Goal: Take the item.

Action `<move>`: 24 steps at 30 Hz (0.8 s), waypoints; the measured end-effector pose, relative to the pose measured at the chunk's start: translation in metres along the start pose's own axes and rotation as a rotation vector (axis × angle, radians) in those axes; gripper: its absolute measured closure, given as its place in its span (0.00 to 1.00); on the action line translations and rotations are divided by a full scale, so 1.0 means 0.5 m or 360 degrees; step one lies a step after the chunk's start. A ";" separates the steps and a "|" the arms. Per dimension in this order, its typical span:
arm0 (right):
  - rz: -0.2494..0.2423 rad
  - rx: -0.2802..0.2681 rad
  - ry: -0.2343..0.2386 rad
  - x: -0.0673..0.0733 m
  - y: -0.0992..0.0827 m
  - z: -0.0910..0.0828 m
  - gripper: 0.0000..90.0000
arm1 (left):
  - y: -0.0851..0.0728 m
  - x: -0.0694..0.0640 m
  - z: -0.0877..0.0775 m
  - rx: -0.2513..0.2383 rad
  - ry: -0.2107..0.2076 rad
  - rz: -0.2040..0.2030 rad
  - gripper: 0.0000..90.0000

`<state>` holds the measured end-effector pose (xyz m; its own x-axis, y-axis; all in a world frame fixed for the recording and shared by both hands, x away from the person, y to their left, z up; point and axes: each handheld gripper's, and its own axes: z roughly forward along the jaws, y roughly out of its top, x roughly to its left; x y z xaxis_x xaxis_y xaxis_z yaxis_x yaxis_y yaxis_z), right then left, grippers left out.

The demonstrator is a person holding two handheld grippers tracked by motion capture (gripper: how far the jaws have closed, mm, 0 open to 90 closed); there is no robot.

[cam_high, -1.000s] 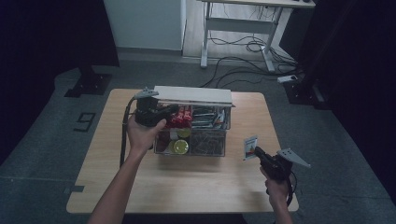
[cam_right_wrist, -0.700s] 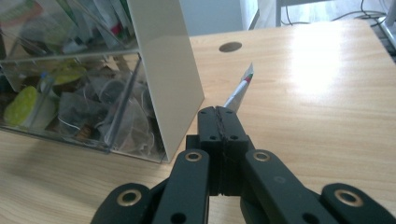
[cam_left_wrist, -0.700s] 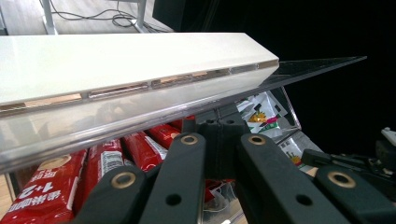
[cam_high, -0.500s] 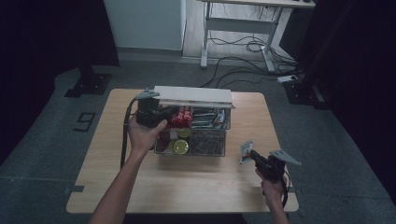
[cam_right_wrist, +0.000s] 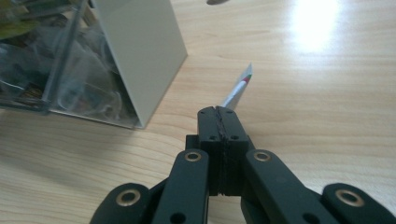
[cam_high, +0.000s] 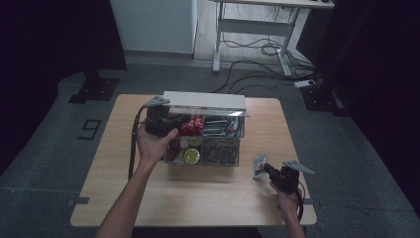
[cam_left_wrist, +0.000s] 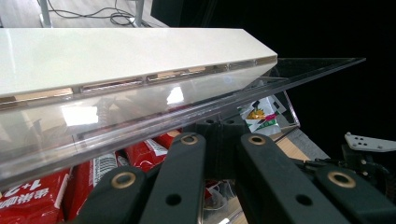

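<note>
Right tongs [cam_high: 264, 168] clamped on a small flat packet [cam_high: 258, 166] just above the bench [cam_high: 114, 198], at 4 o'clock of the clear box [cam_high: 220, 151], left tongs [cam_high: 174, 122] closed (nothing visibly held) under its raised lid [cam_high: 204, 100]

A clear bin [cam_high: 220, 153] sits on the wooden table [cam_high: 208, 196].

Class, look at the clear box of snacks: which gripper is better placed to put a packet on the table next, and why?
The right gripper: its jaws pinch a small packet low over the bare table, beside the clear box. The left gripper rests at the box's raised lid.
</note>
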<state>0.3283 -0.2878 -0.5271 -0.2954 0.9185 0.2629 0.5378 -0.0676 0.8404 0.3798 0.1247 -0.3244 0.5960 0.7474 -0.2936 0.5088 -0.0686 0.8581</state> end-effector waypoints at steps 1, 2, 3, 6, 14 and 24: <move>0.0001 0.0009 -0.0010 -0.003 -0.001 0.000 0.98 | -0.001 0.000 0.000 0.0000 0.0001 0.0001 1.00; 0.0004 0.0032 -0.0027 -0.007 -0.002 0.001 0.98 | -0.001 0.000 0.000 0.0000 0.0001 0.0001 1.00; 0.0007 0.0046 -0.0040 -0.010 -0.003 0.002 0.97 | -0.001 0.000 0.000 -0.0003 0.0000 0.0000 1.00; 0.0036 0.0084 -0.0074 -0.025 -0.010 0.005 0.96 | -0.002 -0.001 -0.003 -0.0005 -0.0002 0.0002 1.00; 0.0048 0.0181 -0.0126 -0.045 -0.023 0.016 0.92 | -0.009 0.004 -0.005 -0.0006 0.0002 -0.0006 1.00; 0.0019 0.0190 -0.0200 -0.041 -0.026 0.018 0.80 | -0.013 0.005 -0.007 -0.0009 0.0000 -0.0009 1.00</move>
<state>0.3343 -0.3024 -0.5476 -0.1917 0.9598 0.2049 0.6330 -0.0387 0.7732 0.3761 0.1295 -0.3291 0.5930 0.7478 -0.2985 0.5085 -0.0604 0.8589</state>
